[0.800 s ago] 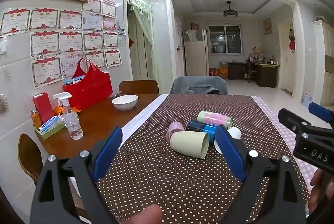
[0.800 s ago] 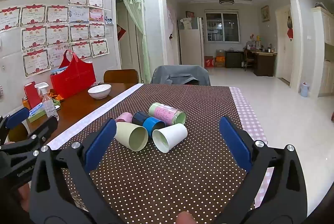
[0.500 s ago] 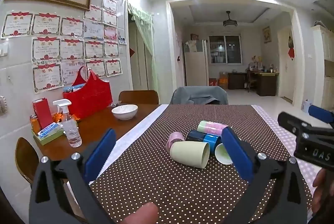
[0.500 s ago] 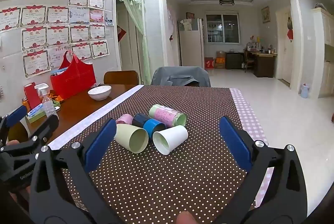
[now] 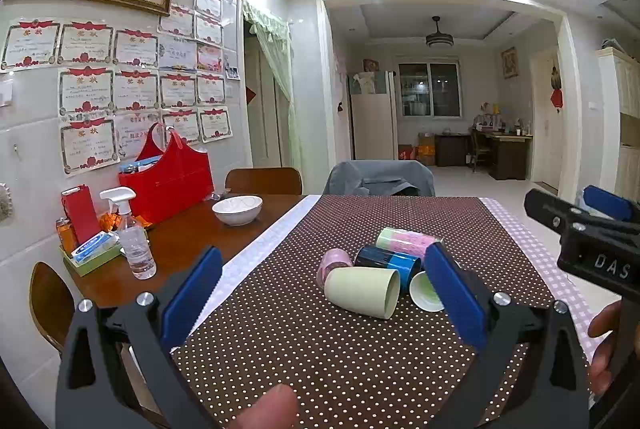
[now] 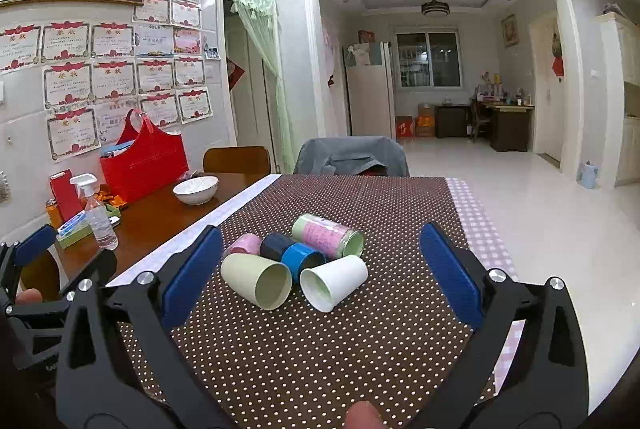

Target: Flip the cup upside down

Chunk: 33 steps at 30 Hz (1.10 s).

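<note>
Both your left gripper [image 5: 320, 285] and right gripper [image 6: 320, 269] stand wide, holding nothing; nudging the touching cups [image 6: 296, 261] risks rolling them apart.

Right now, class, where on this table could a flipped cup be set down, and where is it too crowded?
Free: the dotted brown cloth between the cup cluster and both open grippers, and its far stretch toward the grey-draped chair. Crowded: the middle, where the pale green cup, white cup and blue cup lie bunched together on their sides.
</note>
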Tool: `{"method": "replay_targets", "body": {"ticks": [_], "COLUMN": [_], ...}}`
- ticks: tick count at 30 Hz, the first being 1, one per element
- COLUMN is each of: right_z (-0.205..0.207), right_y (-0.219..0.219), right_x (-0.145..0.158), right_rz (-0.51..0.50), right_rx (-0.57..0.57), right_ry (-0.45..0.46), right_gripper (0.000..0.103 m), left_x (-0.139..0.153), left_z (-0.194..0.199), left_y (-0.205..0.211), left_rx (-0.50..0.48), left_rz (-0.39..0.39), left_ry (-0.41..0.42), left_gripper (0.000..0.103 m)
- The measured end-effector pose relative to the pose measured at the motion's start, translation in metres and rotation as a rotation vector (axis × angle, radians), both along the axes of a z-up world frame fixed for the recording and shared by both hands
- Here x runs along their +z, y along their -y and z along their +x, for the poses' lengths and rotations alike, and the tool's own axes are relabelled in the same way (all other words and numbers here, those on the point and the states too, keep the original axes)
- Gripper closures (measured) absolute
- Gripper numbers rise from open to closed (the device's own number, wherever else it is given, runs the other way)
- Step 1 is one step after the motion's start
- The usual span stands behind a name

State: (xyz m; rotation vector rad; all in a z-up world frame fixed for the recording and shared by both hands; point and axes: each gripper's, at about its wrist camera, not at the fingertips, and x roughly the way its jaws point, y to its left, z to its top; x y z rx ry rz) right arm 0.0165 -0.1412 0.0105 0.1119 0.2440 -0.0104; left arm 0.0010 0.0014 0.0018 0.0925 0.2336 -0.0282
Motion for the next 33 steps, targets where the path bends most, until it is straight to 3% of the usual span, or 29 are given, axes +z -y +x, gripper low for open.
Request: {"method": "replay_targets", "body": {"ticks": [33], "right_z": [0.016], "right_y": [-0.004], "right_x": [0.008], "right_rz": [-0.046], "right_rx": [0.007], "right_ry": [-0.002], "right_gripper": [0.006], "left_x": [0.007], "left_z": [0.016], "left_y": [-0.005], "left_rx": [-0.002], "left_rz": [-0.011], "left_ry": [-0.004], "left_gripper": [0.004]}}
